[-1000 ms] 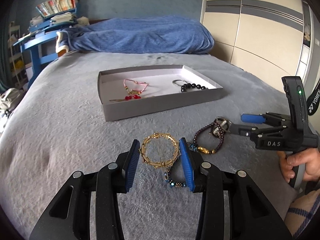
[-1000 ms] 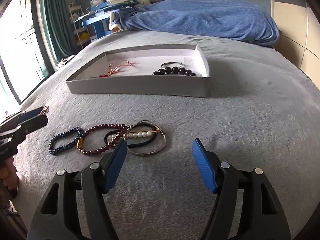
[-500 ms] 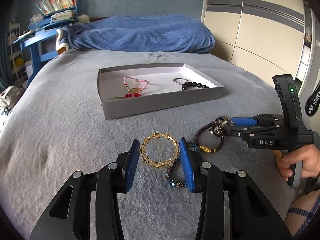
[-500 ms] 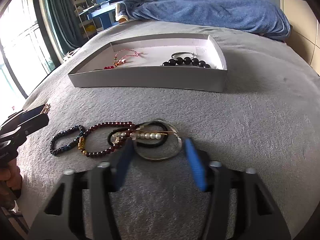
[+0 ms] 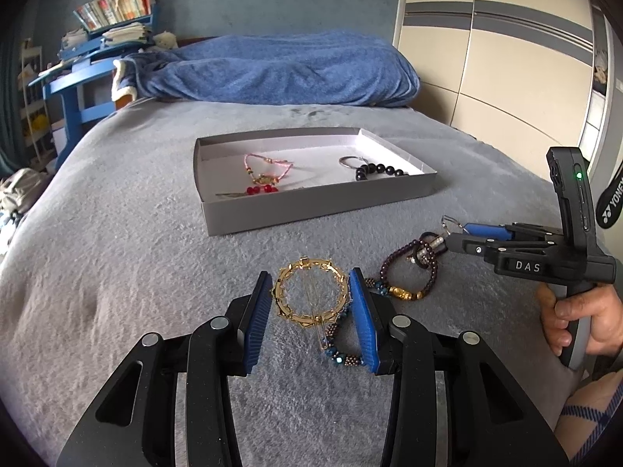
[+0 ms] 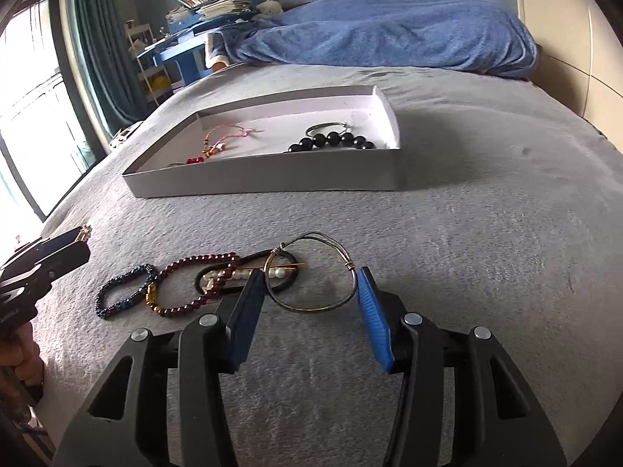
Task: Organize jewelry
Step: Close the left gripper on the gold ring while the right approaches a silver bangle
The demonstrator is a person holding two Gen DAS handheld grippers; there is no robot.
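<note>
2 grippers work your bed: the left gripper (image 5: 311,307) clamps the gold bracelet (image 5: 310,296), and the right gripper (image 6: 307,303) pinches the wire bangle (image 6: 315,272), lifted off the blanket (image 6: 467,253), presumably for the tray (image 6: 272,177) near the pillow end.

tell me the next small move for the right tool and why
Probably lift the silver wire bangle a little and carry it toward the grey box. The right tool has its pads on either side of the bangle, which already looks partly raised off the blanket, and the box already holds other jewelry.
</note>
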